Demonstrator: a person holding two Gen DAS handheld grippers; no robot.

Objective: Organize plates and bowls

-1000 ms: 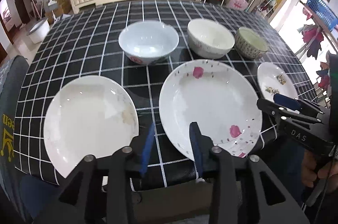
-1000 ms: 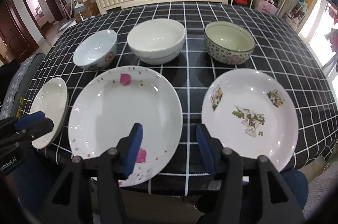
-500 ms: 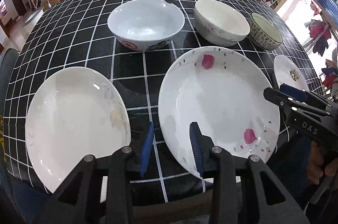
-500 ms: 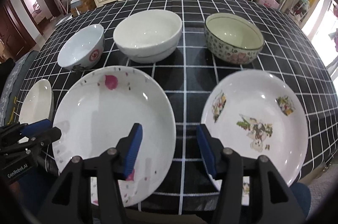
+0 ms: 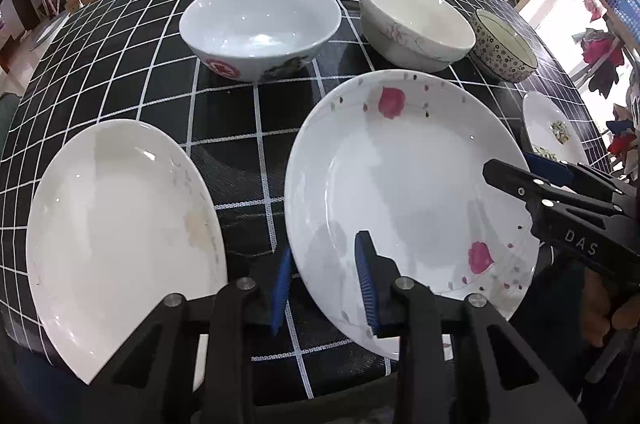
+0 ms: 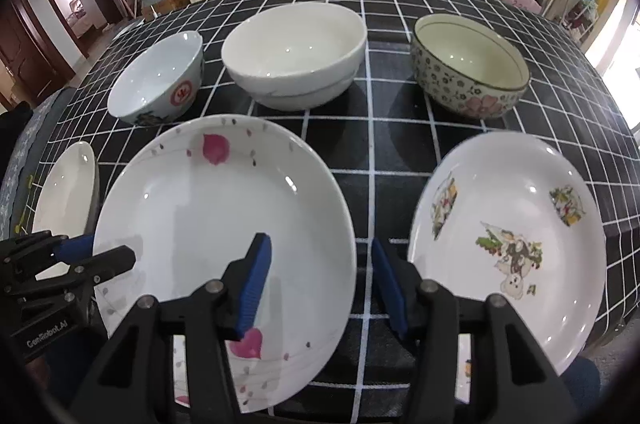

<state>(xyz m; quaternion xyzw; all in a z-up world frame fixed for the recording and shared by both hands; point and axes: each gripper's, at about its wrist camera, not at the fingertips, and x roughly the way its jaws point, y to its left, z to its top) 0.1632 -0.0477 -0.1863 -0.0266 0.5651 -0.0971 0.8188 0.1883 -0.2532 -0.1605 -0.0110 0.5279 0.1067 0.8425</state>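
Both grippers (image 5: 324, 280) (image 6: 320, 284) hover with fingers apart, empty, over the table's near edge — we straddle the white pink-flowered plate's (image 5: 404, 184) rim squarely before closing, lifting level.

Bright daylight from windows at right, blown out near frame edge in both views. Small glare spots on the rose plate (image 6: 224, 224) & bowls; soft shadows under bowls on the checked cloth (image 5: 240, 128). Strong fisheye bend, dark vignette corners. Centre sharp, edges slightly soft.
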